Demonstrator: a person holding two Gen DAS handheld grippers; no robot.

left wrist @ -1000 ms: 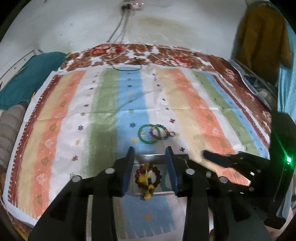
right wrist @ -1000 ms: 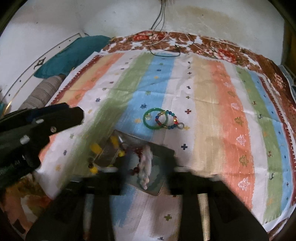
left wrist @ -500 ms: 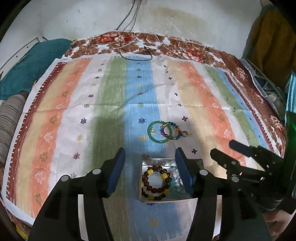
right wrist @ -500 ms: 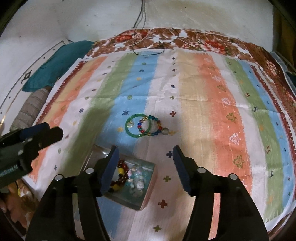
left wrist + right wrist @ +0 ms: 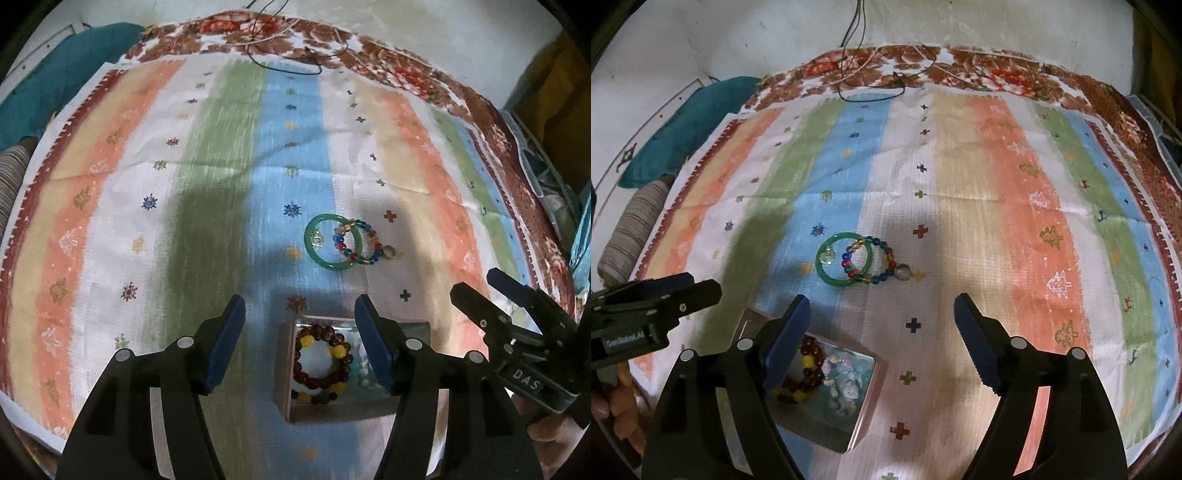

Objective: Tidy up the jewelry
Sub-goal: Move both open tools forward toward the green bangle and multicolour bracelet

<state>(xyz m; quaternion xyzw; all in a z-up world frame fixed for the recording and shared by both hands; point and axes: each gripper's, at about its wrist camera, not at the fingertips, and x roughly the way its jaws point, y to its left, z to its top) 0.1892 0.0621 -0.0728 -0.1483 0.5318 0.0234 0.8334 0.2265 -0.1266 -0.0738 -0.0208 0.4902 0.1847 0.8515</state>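
Two pieces are lying outside the tin box: a green bangle and a multicoloured bead bracelet, which is overlapping the bangle near the centre of the right wrist view. The box is sitting in the lower left of that view, with a brown and yellow bead bracelet and some pale stones inside.

In my judgement the step in hand is picking one of the two loose pieces. Because they are overlapping, it is better to take the bead bracelet at its free right side, near the clear bead, so the bangle is not dragged along.

The right gripper is hovering above the cloth with fingers spread wide, holding nothing. The left gripper is also wide apart and empty, hanging just over the box in the lower centre of its view.
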